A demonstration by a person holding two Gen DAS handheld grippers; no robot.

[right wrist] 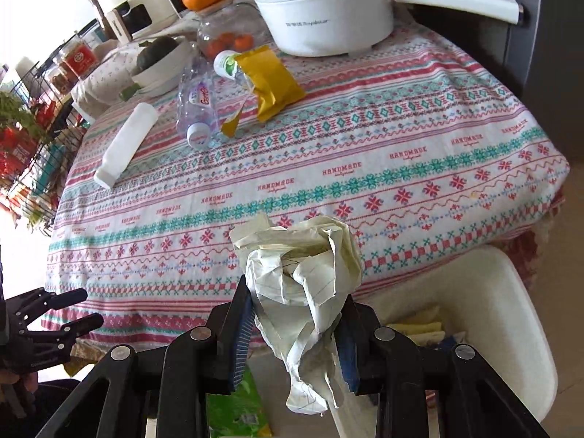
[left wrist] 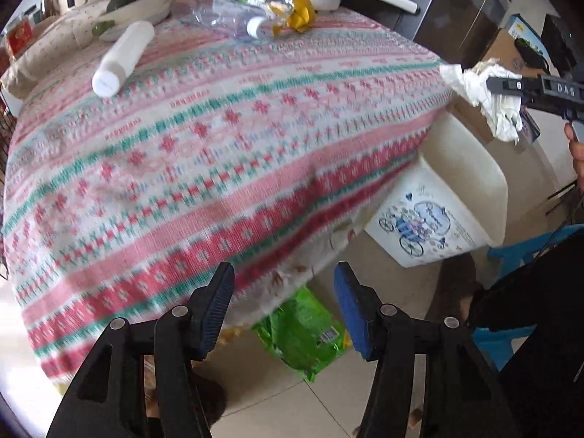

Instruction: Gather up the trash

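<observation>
**Operator:** Which step is in hand?

**Inspector:** The transfer of one item to the bin. A crumpled paper wad (right wrist: 303,292) is clamped between the pads of the right hand-held gripper (right wrist: 295,335) and is held past the near edge of the tabletop (right wrist: 401,138), just beside the rim of the white trash bin (right wrist: 511,292). The bin is placed on the floor against the near right corner; some yellowish scraps are seen inside it.

**Operator:** And the left hand-held gripper (left wrist: 284,314)?

**Inspector:** It is released. Nothing is seen between its pads. It is pointed down over the near edge, above a green bag (left wrist: 303,332) lying on the floor.

**Operator:** What is required next?

**Inspector:** By judgement, the wad is to be brought over the bin opening and the jaws are to be parted there. Further trash is left near the far edge: a white bottle (right wrist: 126,146), a clear plastic bottle (right wrist: 197,106) and a yellow wrapper (right wrist: 272,84). The white pot (right wrist: 321,14) is presumably to be left in place.
</observation>
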